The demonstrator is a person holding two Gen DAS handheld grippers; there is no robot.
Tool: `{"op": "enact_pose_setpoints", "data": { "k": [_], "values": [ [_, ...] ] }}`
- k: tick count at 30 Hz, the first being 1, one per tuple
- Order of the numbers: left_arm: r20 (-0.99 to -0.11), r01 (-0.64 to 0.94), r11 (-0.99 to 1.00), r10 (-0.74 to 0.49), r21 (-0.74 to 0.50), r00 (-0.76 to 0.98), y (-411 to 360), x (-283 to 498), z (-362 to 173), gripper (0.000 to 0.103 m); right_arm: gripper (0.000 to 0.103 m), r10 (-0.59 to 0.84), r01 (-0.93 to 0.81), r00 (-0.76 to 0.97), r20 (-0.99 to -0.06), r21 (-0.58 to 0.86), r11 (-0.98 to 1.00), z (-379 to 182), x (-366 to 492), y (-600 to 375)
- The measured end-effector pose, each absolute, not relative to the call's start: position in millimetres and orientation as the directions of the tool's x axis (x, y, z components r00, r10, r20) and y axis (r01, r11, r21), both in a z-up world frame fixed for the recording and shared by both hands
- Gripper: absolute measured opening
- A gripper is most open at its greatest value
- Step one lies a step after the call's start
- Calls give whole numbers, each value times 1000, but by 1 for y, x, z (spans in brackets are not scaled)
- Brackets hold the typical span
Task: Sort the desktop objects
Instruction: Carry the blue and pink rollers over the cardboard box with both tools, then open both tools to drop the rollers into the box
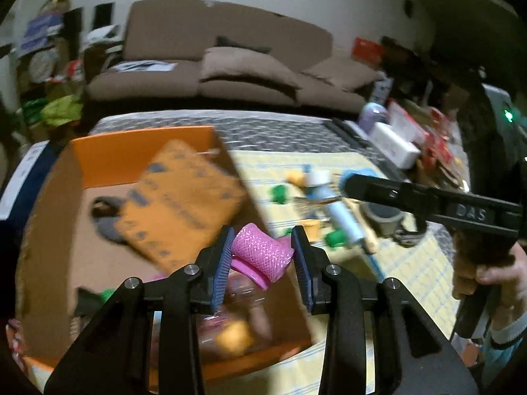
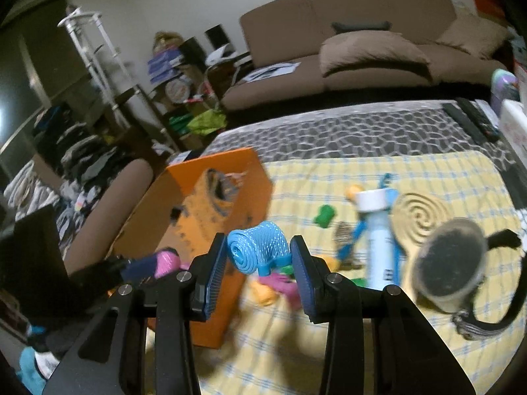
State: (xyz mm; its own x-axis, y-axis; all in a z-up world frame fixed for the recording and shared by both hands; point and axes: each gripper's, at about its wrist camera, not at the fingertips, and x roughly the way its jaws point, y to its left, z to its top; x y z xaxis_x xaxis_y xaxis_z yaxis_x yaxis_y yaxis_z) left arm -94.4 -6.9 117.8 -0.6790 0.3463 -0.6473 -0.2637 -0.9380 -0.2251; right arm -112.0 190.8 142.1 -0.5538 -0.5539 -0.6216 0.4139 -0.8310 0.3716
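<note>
Orange box (image 1: 108,154) fills left half of left view, over yellow checked cloth (image 2: 444,177) | left gripper (image 1: 262,256) clenched on pink roller (image 1: 263,253), bottom centre, above the box | right gripper (image 2: 260,260) grasping blue roller (image 2: 258,247), bottom centre, beside the box

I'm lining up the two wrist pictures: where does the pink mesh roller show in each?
Left wrist: the pink mesh roller sits low in the centre, between the left gripper fingers, over the orange box.
Right wrist: it shows low on the left, beside that box, left of the right gripper.
Shared landmark: the brown sofa.
</note>
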Motion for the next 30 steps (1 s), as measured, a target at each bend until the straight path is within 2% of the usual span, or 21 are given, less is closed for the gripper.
{"op": "enact_pose_setpoints", "data": {
  "k": [10, 21, 26, 30],
  "values": [
    [-656, -133, -965, 252, -226, -712, -87, -85, 113, 33, 40, -604, 512, -473, -641, 358, -781, 129, -106, 106],
    [-718, -28, -962, 223, -273, -659, -131, -91, 91, 34, 41, -574, 590, -366, -732, 295, -752, 90, -97, 23],
    [-720, 8, -957, 214, -291, -660, -143, -89, 92, 45, 46, -573, 605, -341, -746, 293, -741, 80, -94, 5],
    [-711, 27, -952, 209, -305, -672, -150, -87, 96, 56, 60, -579, 594, -349, -737, 304, -745, 83, -96, 8]
  ]
}}
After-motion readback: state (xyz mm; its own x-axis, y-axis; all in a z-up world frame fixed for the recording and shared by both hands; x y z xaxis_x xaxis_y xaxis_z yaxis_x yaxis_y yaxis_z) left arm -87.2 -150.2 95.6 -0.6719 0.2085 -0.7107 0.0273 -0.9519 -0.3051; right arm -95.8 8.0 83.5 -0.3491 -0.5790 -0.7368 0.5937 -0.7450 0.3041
